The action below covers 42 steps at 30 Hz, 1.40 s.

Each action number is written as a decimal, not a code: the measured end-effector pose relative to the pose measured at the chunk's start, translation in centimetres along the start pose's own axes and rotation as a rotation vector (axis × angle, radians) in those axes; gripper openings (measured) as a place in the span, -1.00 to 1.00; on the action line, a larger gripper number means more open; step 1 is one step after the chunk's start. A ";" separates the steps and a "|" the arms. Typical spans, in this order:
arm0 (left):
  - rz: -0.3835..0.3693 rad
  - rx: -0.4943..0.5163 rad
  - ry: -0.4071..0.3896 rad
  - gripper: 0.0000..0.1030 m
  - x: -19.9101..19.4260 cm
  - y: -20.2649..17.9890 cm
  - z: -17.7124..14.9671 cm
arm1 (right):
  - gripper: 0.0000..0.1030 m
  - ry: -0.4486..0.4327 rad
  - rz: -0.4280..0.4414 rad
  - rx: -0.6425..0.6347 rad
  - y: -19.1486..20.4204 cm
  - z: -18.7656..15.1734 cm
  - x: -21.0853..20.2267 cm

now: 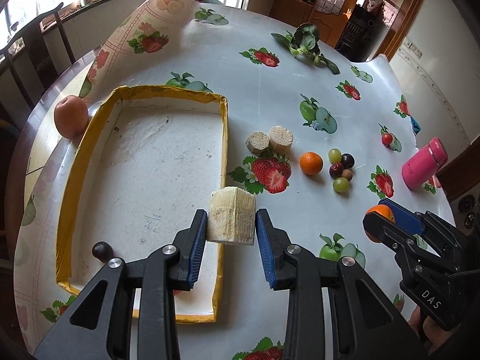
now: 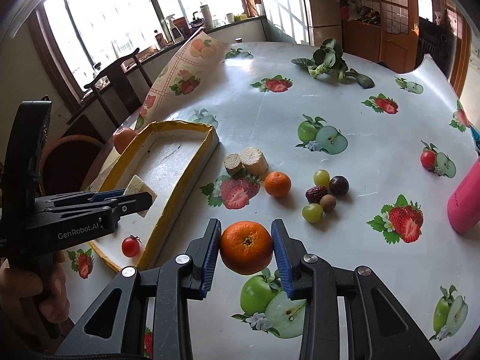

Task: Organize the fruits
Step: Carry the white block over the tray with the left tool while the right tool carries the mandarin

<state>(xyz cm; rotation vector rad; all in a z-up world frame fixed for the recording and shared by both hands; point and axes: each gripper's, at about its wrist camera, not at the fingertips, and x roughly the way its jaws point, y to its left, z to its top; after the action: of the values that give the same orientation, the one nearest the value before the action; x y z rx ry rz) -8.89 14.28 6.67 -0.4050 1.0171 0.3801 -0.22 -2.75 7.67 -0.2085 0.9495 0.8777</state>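
Note:
My left gripper (image 1: 231, 224) is shut on a pale cut sugarcane piece (image 1: 232, 219) and holds it over the right rim of the yellow-edged white tray (image 1: 223, 138). My right gripper (image 2: 246, 247) is shut on an orange (image 2: 246, 246) above the tablecloth, right of the tray (image 2: 180, 180). It also shows in the left wrist view (image 1: 387, 219). On the table lie two more sugarcane pieces (image 1: 271, 141), a second orange (image 1: 311, 163), and a cluster of grapes, dates and a longan (image 1: 341, 169). A cherry tomato (image 2: 131, 246) lies in the tray's near corner.
An apple (image 1: 71, 116) sits left of the tray. A dark round fruit (image 1: 102, 251) lies in the tray near the left gripper. A pink flask (image 1: 423, 166) stands at the right. A leafy green vegetable (image 1: 306, 43) lies at the far side. The tablecloth curls up at the far left.

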 end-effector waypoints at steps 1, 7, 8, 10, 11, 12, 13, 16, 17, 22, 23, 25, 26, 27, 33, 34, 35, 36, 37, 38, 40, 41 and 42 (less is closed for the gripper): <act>0.005 -0.004 -0.002 -0.41 -0.2 0.3 -0.2 | -0.31 0.000 0.004 -0.007 0.4 0.0 0.0; 0.026 -0.031 -0.009 -0.41 -1.1 2.4 -0.9 | -0.31 0.003 0.024 -0.045 2.9 0.1 0.1; 0.030 -0.035 -0.009 -0.41 -1.2 2.7 -1.0 | -0.31 0.003 0.027 -0.051 3.2 0.2 0.2; 0.037 -0.041 -0.010 -0.41 -1.4 3.3 -1.1 | -0.31 0.005 0.034 -0.063 4.0 0.2 0.3; 0.040 -0.044 -0.011 -0.41 -1.4 3.6 -1.1 | -0.31 0.005 0.037 -0.068 4.4 0.3 0.4; 0.044 -0.047 -0.011 -0.41 -1.5 3.9 -1.2 | -0.31 0.007 0.040 -0.073 4.7 0.3 0.5; 0.046 -0.051 -0.012 -0.41 -1.6 4.2 -1.2 | -0.31 0.009 0.044 -0.078 5.0 0.4 0.6; 0.054 -0.062 -0.014 -0.41 -1.7 5.1 -1.2 | -0.31 0.015 0.054 -0.092 6.0 0.5 1.0; 0.057 -0.066 -0.014 -0.41 -1.8 5.5 -1.2 | -0.31 0.016 0.056 -0.095 6.3 0.6 1.2; 0.066 -0.081 -0.012 -0.41 -1.8 6.7 -1.2 | -0.31 0.023 0.071 -0.114 7.7 0.8 1.8; 0.068 -0.083 -0.011 -0.41 -1.7 6.9 -1.2 | -0.31 0.024 0.075 -0.117 7.9 0.9 1.9; 0.070 -0.089 -0.009 -0.41 -1.7 7.3 -1.2 | -0.32 0.027 0.078 -0.124 8.4 1.0 2.1; 0.072 -0.091 -0.008 -0.41 -1.6 7.5 -1.2 | -0.32 0.029 0.080 -0.127 8.6 1.0 2.2; 0.074 -0.093 -0.007 -0.41 -1.6 7.7 -1.2 | -0.31 0.030 0.082 -0.129 8.7 1.1 2.3; 0.084 -0.115 0.001 -0.41 -1.2 9.1 -1.2 | -0.31 0.040 0.100 -0.140 9.8 1.8 3.6; 0.085 -0.119 0.003 -0.41 -1.1 9.4 -1.1 | -0.31 0.041 0.104 -0.143 10.0 1.9 3.8; 0.086 -0.122 0.004 -0.41 -1.0 9.6 -1.0 | -0.31 0.042 0.108 -0.148 10.3 2.1 4.1; 0.089 -0.123 0.006 -0.41 -0.9 9.8 -1.0 | -0.31 0.044 0.111 -0.153 10.6 2.2 4.3; 0.091 -0.125 0.007 -0.41 -0.8 10.0 -0.9 | -0.32 0.045 0.115 -0.158 10.9 2.4 4.6; 0.091 -0.128 0.010 -0.41 -0.7 10.2 -0.8 | -0.32 0.047 0.118 -0.162 11.1 2.5 4.9; 0.093 -0.132 0.015 -0.41 -0.3 10.6 -0.6 | -0.31 0.051 0.127 -0.168 11.6 2.9 5.6; 0.094 -0.135 0.017 -0.41 -0.1 10.9 -0.5 | -0.31 0.054 0.130 -0.172 11.9 3.0 5.9; 0.093 -0.138 0.021 -0.41 0.1 11.1 -0.4 | -0.31 0.057 0.133 -0.176 12.3 3.1 6.2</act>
<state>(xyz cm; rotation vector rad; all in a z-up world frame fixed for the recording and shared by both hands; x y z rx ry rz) -14.47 23.67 4.77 -0.4879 1.0353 0.5323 -5.59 10.27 7.16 -0.3255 0.9477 1.0845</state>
